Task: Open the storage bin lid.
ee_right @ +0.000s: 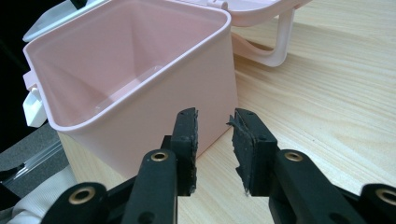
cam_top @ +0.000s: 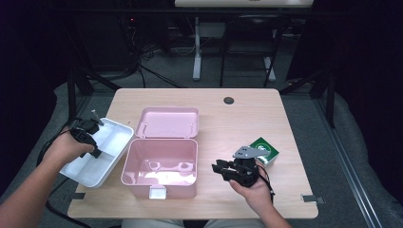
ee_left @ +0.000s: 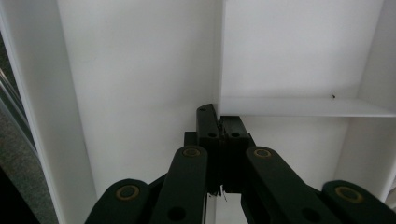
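Left gripper (cam_top: 90,135) clamped on the inner divider of white tray (cam_top: 108,153), jaws pinched shut over the thin wall in the left gripper view. Tray tilted, hanging past the left edge of table (cam_top: 266,123), just beside open pink box (cam_top: 160,167). Right gripper (ee_right: 214,135) parted, empty, low over the tabletop close to the box wall; green box (cam_top: 264,151) behind it. Risks, as judged: narrow pinch on a slick divider, so tray liable to swing or slip free; a corner could catch the pink rim on the way in; unbraced box could slide.
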The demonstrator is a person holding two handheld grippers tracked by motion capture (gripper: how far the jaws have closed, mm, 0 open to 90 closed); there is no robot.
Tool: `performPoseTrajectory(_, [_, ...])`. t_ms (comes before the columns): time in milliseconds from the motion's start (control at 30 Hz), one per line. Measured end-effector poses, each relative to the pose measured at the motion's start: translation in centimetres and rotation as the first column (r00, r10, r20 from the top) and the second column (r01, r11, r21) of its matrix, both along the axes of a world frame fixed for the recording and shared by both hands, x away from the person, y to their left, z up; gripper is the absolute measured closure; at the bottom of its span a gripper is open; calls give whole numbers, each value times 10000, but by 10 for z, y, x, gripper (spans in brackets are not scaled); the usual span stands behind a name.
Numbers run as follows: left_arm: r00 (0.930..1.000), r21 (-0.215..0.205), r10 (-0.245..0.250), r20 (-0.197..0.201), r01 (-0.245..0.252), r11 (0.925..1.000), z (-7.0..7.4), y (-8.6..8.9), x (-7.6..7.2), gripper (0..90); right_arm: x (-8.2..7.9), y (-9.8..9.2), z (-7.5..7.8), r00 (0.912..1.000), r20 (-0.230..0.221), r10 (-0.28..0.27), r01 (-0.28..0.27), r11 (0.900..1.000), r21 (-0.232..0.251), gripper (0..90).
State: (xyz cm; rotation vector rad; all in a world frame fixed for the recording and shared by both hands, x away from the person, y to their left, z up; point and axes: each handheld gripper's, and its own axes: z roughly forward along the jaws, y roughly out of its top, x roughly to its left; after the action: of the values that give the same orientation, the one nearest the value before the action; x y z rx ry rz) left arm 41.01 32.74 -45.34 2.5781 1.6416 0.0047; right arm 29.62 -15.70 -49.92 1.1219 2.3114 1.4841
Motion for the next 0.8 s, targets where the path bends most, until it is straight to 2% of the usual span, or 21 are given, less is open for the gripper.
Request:
performPoseTrajectory(333, [9998, -345, 187, -110, -191, 9992, -26, -3, 7, 894, -1, -1, 1, 10000, 4, 18, -18, 10000, 21, 692])
performPoseTrajectory(433, [9997, -173, 149, -174, -152, 9997, -35, -5, 8, 894, -2, -4, -1, 10000, -42, -22, 22, 10000, 8, 691])
performPoseTrajectory(500, [9994, -216, 150, -309, -157, 9996, -40, -7, 8, 894, -2, -5, -1, 10000, -67, -48, 48, 10000, 11, 691])
performPoseTrajectory(633, [9996, -295, 156, -250, -164, 9994, -42, -8, 6, 895, -1, -4, -2, 9999, -150, -42, 43, 9999, 104, 691])
performPoseTrajectory(733, [9996, -619, 53, -274, -70, 9981, -41, -10, 3, 894, -2, 3, -3, 9998, -163, 137, -137, 9999, 18, 687])
performPoseTrajectory(800, [9998, -573, -102, -170, 92, 9983, -40, -13, 1, 894, -2, 10, -4, 9995, -163, 259, -259, 9997, 0, 683])
